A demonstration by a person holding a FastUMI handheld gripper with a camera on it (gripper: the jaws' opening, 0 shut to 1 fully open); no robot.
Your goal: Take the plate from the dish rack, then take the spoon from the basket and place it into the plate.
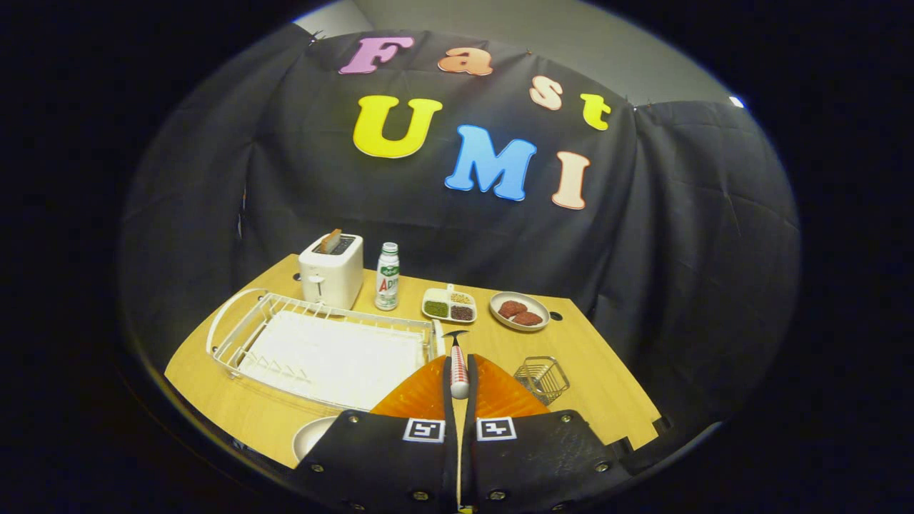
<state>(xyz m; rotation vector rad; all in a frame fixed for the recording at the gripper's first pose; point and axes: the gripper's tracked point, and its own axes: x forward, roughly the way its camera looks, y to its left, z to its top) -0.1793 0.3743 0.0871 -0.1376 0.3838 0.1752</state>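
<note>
Gripper view: hand-held gripper (459, 378) raised above the counter (600, 385), fingers clenched on the spoon (458, 364), gripped near its thick striped handle end so the dark narrow tip juts forward past the fingertips. Held high, probably for clearance while carrying. Wire basket (542, 378) just right of the fingers, standing with nothing in it, so spoon judged already taken out. Plate (311, 435) low beside the left finger, near the counter's front edge, only partly visible, already out of the dish rack (321, 350), which sits bare to the left. Remaining: swing left and down over the plate, then release. Toaster (331, 271), bottle (387, 277) and two food dishes well beyond, out of the way.
</note>
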